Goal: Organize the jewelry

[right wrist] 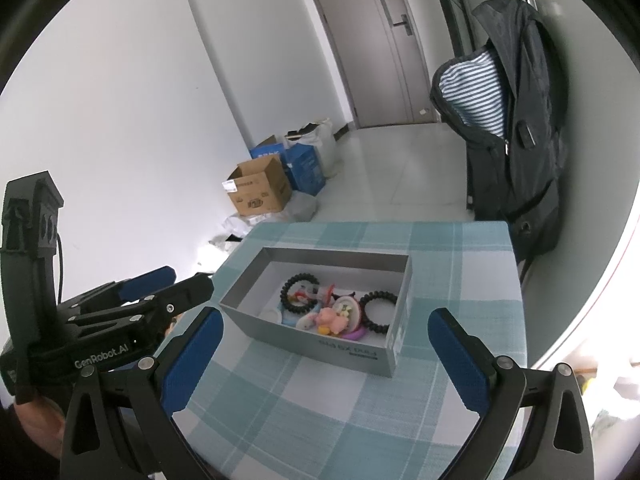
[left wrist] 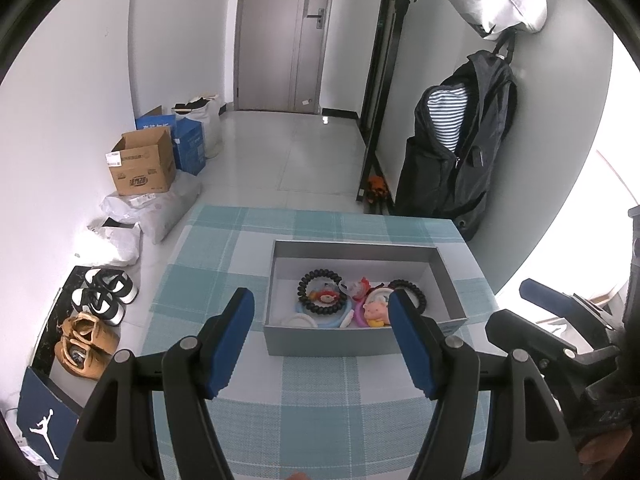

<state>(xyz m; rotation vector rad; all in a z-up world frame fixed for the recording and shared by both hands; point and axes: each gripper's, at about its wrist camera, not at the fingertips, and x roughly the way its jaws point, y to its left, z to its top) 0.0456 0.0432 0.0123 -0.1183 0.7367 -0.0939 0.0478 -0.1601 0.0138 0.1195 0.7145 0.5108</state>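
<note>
Both tongs, left (left wrist: pixel 322 344) and right (right wrist: pixel 320 354), hover wide and empty before the grey cardboard box (left wrist: pixel 320 342) of bracelets; next, probably a reach in.

The left gripper's finger (left wrist: pixel 404 320) hides part of the coiled band (left wrist: pixel 412 292) in the box (left wrist: pixel 352 246); the small toys (right wrist: pixel 332 318) are too jumbled to name.

White walls (left wrist: pixel 80 120) and pale tiled floor (left wrist: pixel 280 148) lead to a grey door (left wrist: pixel 280 32); bright light, perhaps a window, at right.
</note>
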